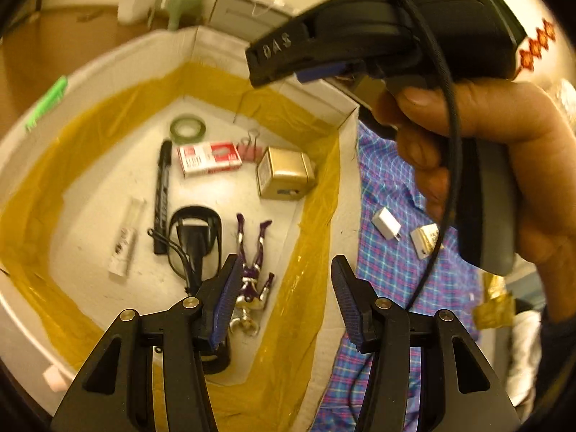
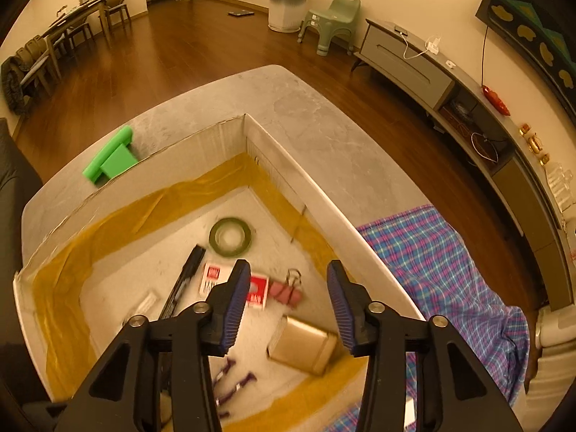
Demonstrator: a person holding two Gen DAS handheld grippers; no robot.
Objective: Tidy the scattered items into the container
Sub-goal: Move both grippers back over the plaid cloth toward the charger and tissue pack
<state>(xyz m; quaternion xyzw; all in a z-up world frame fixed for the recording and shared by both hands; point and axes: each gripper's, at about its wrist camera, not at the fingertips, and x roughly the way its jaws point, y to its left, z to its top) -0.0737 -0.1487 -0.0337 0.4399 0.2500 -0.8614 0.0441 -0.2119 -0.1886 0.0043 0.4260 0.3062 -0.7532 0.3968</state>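
Both grippers empty, jaws apart, over box (image 2: pixel 360 230); remaining strays = white charger plug (image 1: pixel 386 224) and small gold-white item (image 1: pixel 426 239) on plaid cloth (image 1: pixel 388 180), outside box wall, up and to the right of left gripper (image 1: pixel 284 288), long axes slanting diag. Right gripper (image 2: pixel 286 302) prob. nearer by side, but strays not in its view, so left is the one w/ eyes on them. Legible text: only "DAS" on right gripper's body (image 1: pixel 360 28); red-white staple box (image 1: pixel 208 158) print too blurry to read.
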